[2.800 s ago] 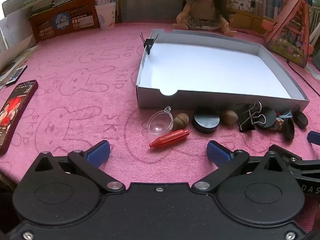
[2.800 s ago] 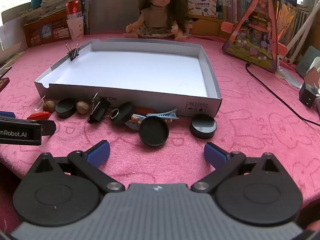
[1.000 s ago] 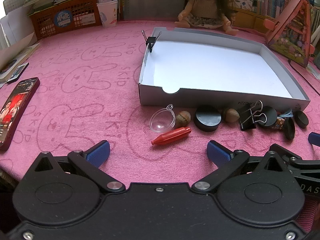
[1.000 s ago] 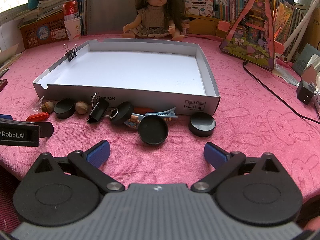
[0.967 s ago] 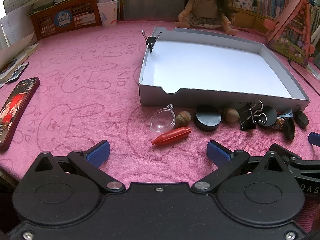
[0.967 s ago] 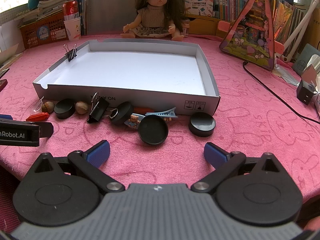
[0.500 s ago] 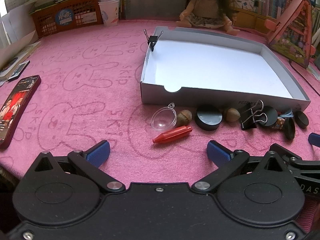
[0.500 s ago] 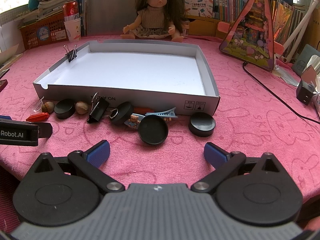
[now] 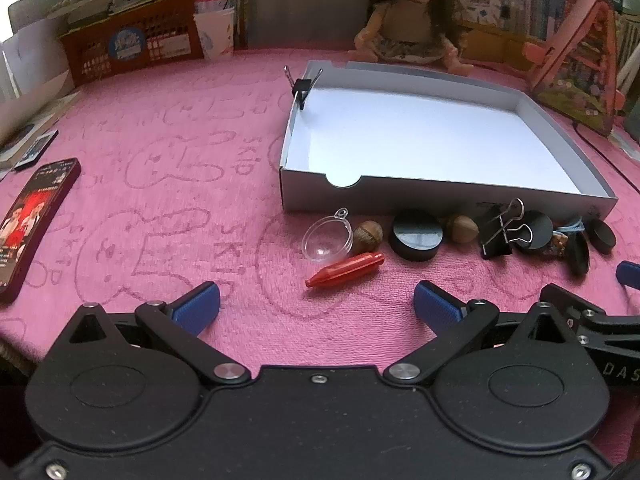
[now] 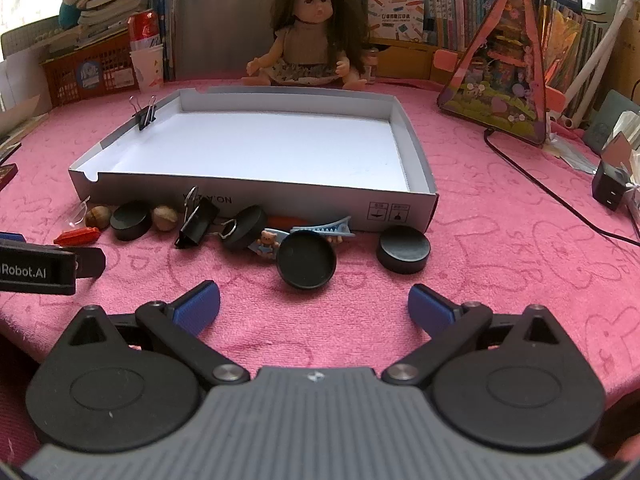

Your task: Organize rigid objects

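Both claws are held spread wide and empty, the left claw (image 9: 316, 300) just short of the red whistle (image 9: 345, 269), the right claw (image 10: 314, 306) near a black cap (image 10: 307, 259). Each piece is best pinched across its narrow width, then lifted clear over the wall of the empty box (image 10: 256, 194).
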A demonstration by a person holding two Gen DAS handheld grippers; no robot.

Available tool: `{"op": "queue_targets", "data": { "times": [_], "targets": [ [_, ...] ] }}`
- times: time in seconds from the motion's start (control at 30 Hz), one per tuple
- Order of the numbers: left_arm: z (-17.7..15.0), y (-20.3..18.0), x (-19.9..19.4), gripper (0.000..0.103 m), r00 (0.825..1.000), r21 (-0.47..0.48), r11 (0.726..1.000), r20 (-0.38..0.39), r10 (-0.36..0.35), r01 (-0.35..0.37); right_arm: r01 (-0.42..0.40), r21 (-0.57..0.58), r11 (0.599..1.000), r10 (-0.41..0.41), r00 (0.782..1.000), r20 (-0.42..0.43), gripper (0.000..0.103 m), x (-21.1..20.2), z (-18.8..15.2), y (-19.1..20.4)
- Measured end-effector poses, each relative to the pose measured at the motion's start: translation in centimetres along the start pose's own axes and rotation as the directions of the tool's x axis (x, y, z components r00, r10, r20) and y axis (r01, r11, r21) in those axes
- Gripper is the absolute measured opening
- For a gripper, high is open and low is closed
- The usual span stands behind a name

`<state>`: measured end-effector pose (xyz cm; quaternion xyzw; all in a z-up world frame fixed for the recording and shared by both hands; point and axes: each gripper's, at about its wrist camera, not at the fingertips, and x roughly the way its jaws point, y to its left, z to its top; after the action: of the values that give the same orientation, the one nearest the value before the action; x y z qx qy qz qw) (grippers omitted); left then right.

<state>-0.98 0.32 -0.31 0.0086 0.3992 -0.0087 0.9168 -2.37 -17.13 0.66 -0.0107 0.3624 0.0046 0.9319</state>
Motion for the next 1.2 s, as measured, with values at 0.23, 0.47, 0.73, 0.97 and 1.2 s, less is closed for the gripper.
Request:
{"op": "queue_targets", "data": {
  "times": [0.23, 0.47, 0.73, 0.97, 1.2],
  "targets": [
    [0.0, 0.2, 0.0, 0.103, 1.0, 0.006, 1.0, 0.003, -0.009, 0.009, 0.005, -0.026, 1.0, -0.005, 1.0, 0.02, 0.103, -0.2, 0.0, 0.2],
    [0.1, 0.6, -0.8, 0.078, 0.999, -0.025, 1.0, 0.033, 0.008, -0.007, 0.01, -0.065, 0.998, -0.005, 0.997, 0.083, 0.102, -0.8, 0.3, 0.2],
    [-0.1, 1.2, -1.4, 0.055, 0.998, -0.015, 0.999, 0.06, -0.029, 0.03, -0.028, -0.052, 0.998, 0.033, 0.994, 0.107, 0.089, -1.0, 0.4, -0.2],
    [0.1, 1.5, -1.8, 0.038, 0.986, -0.062, 0.985, 0.059, -0.155, 0.159, -0.044, -0.045, 0.998, 0.049, 0.992, 0.114, 0.079, -0.9, 0.4, -0.2],
    [0.0, 0.6, -1.4, 0.036, 0.984, -0.049, 0.985, 0.063, -0.164, 0.167, -0.045, -0.027, 0.999, 0.047, 0.993, 0.106, 0.064, -0.7, 0.5, -0.5]
  ]
}}
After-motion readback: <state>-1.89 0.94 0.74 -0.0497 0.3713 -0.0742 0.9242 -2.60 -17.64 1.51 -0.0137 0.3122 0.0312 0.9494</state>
